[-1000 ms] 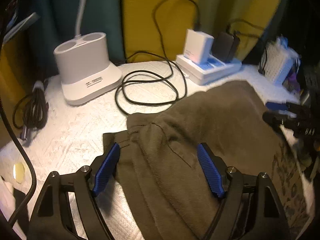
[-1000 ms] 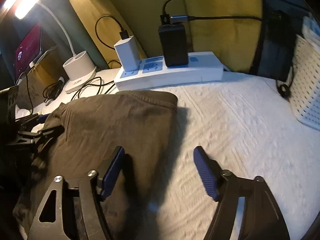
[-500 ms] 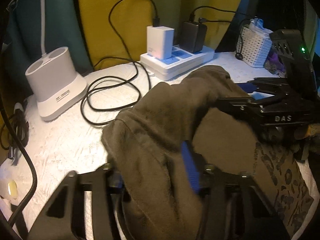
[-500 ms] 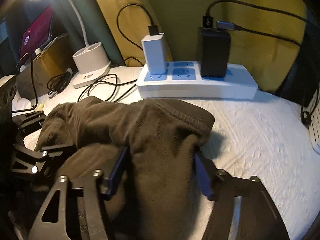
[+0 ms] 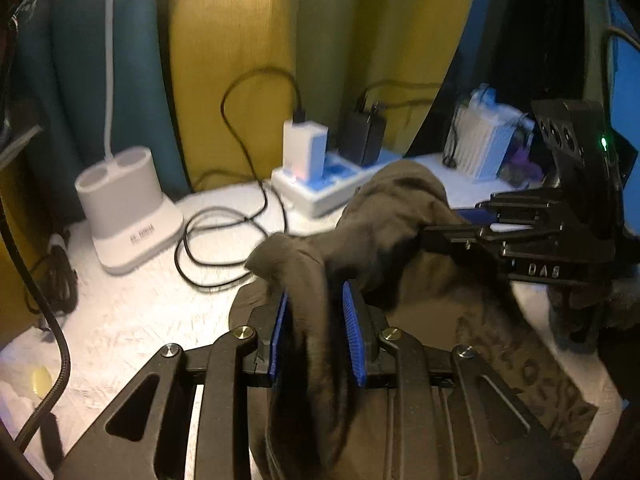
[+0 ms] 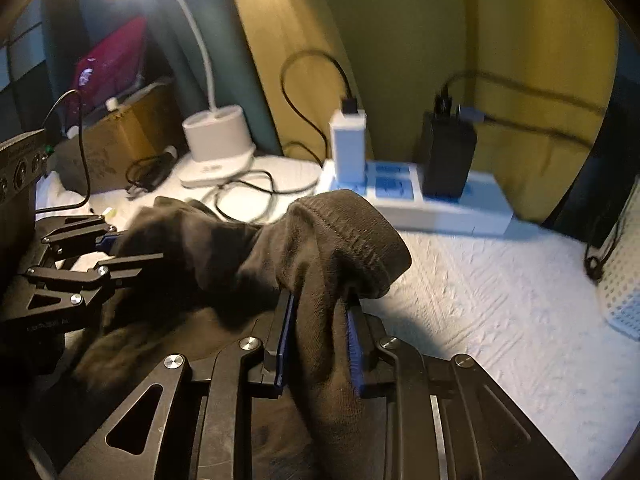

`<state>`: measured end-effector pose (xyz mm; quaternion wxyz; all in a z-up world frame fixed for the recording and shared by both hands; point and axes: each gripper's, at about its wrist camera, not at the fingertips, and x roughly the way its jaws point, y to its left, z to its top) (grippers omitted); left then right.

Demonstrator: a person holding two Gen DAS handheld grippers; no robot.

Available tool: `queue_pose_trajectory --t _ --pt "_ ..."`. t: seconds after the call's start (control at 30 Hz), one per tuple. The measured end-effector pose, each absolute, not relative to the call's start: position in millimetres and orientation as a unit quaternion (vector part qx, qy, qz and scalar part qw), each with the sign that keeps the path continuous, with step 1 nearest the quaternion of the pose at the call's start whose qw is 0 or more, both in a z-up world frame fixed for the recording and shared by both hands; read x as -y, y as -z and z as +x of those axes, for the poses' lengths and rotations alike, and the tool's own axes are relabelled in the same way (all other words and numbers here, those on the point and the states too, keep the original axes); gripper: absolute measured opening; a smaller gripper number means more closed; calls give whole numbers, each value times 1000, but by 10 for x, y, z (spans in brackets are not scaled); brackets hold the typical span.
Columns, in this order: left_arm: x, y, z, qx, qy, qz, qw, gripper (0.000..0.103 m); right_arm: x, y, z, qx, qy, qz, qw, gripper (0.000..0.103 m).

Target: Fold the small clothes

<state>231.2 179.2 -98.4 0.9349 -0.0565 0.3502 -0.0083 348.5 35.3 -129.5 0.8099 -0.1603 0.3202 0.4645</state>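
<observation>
A dark olive-brown small garment (image 5: 384,232) hangs lifted between both grippers over the white textured cloth (image 5: 132,320). My left gripper (image 5: 316,308) is shut on one bunched edge of it, blue pads pressed to the fabric. My right gripper (image 6: 320,316) is shut on the other edge, with the ribbed hem (image 6: 352,232) folded over its fingertips. The right gripper also shows at the right of the left wrist view (image 5: 520,236), the left gripper at the left of the right wrist view (image 6: 80,264). The garment's lower part with a leopard print (image 5: 532,376) still lies on the surface.
A white power strip (image 6: 440,204) with a white charger (image 6: 348,144) and a black charger (image 6: 448,160) stands at the back. A white lamp base (image 5: 128,208) and looped black cable (image 5: 224,248) lie left. A white mesh basket (image 6: 624,280) stands right.
Both grippers closed on the garment's edges and lifted it off the surface; the fabric now bunches and hangs between them, higher than half a second ago.
</observation>
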Motion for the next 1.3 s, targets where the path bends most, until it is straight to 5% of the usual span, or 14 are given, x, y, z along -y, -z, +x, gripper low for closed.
queue_pose_trajectory --t 0.17,0.53,0.83,0.93,1.0,1.07,1.3 --pt "-1717 791 2170 -334 10 -56 941 6 -293 1043 3199 -284 -469 -173 818 21" --pt "-1609 539 1879 -305 7 -57 951 5 -27 807 2889 -245 -471 -163 832 20" --pt "-1859 918 2197 -360 -21 -63 931 7 -90 1113 3284 -285 -460 -145 829 20" --pt "-2021 1187 2367 -403 -53 -68 911 27 -143 1276 3469 -304 -453 -142 826 20" --pt "-2134 1295 2395 -409 -69 -86 906 61 -166 1366 3555 -314 -451 -141 823 20" --pt "-2235 1362 2381 -410 -74 -111 902 70 -183 1456 3624 -324 -449 -140 821 20" --pt "-2256 1448 2392 -419 -34 -152 895 76 -230 1650 3759 -348 -445 -138 814 20"
